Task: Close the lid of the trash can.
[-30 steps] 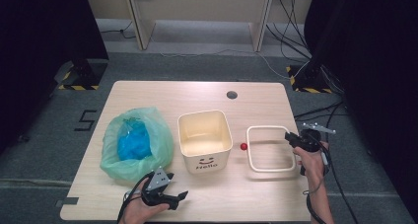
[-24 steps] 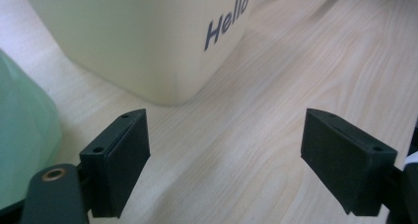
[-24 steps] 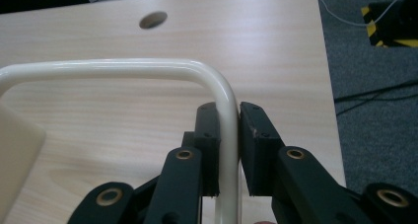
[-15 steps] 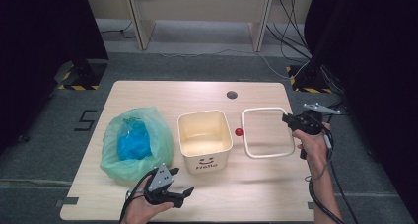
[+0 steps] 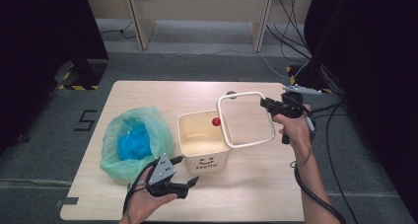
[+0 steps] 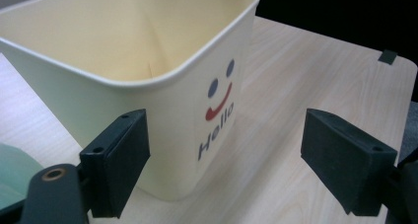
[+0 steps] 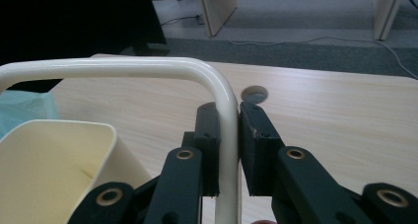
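Right claw (image 5: 266, 104) clamps the cream rim frame (image 5: 246, 120) above the Hello bin (image 5: 204, 147) (left claw (image 5: 190, 180) gaping wide, holding nothing).

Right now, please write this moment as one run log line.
right gripper: shut on frame, above bin | left gripper: open near bin | bag: on table

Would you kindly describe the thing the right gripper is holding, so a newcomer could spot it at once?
On the wooden table stands a cream bin printed "Hello". Above its right side the right gripper holds a cream rounded-square ring frame. Unlike the bin and the green bag, it is an open hoop, lifted off the table.
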A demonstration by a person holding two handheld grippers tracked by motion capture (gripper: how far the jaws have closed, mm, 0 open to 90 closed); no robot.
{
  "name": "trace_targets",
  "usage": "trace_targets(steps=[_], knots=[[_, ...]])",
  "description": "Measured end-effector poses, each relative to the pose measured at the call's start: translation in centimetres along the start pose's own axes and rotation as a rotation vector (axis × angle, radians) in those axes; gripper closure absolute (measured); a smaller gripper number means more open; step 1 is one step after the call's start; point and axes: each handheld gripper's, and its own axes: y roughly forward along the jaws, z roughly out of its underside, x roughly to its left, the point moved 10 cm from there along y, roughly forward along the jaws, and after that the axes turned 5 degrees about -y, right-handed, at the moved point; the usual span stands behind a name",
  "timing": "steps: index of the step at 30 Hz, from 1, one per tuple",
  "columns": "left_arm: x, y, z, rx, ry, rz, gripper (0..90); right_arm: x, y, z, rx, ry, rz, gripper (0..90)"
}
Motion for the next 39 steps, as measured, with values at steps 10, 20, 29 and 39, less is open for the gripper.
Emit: trace_targets(steps=[10,20,29,39], knots=[[0.5,-0.5,-1.2,-0.034,-0.008,-0.029,17.6,6.6,3.2,-1.0,0.039,-0.044,-0.114,79.1],[1.2,-0.9,-1.9,-0.062,-0.003,-0.079,17.5,10.1,5.3,-0.3,0.078,-0.042,-0.172,78.9],[1.3,-0.7,-2.7,-0.091,-0.029,-0.086,17.4,11.9,6.3,0.3,0.093,-0.034,-0.202,78.7],[2.3,-0.6,-2.9,-0.095,-0.022,-0.147,17.5,12.0,6.4,0.9,0.109,-0.024,-0.192,78.2]])
